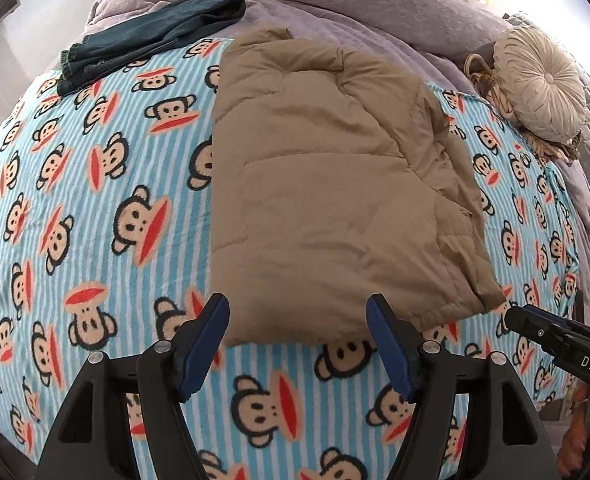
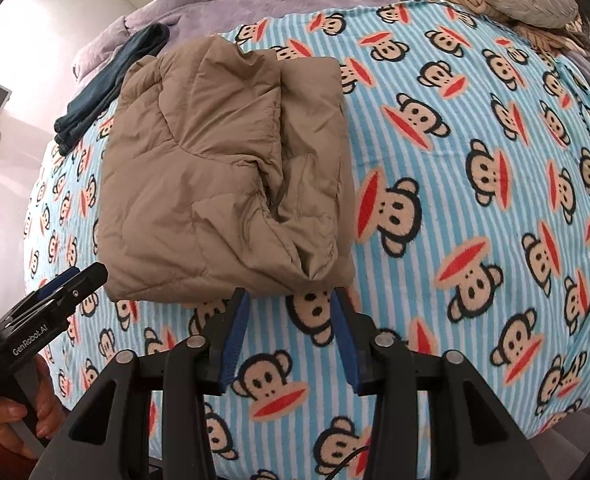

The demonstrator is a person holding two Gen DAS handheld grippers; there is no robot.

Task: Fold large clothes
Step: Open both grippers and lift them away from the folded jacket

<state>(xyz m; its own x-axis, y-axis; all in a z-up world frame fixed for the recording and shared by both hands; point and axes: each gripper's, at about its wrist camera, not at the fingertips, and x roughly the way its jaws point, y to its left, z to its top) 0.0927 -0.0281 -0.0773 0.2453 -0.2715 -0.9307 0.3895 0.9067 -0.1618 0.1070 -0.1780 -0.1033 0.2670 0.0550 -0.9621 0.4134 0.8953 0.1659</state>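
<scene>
A tan puffer jacket (image 1: 327, 184) lies folded into a long rectangle on the blue striped monkey-print blanket (image 1: 95, 208); it also shows in the right wrist view (image 2: 223, 176). My left gripper (image 1: 297, 312) is open and empty, its blue-padded jaws spread just short of the jacket's near hem. My right gripper (image 2: 289, 304) is open and empty, at the jacket's near right corner. Each gripper shows from the side in the other's view: the right one (image 1: 551, 332) and the left one (image 2: 71, 284).
Folded dark teal trousers (image 1: 143, 40) lie at the far left of the blanket. A round beige cushion (image 1: 543, 80) on a woven bag sits far right. A lilac duvet (image 1: 375, 4) is bunched along the back. The blanket (image 2: 475, 160) is bare right of the jacket.
</scene>
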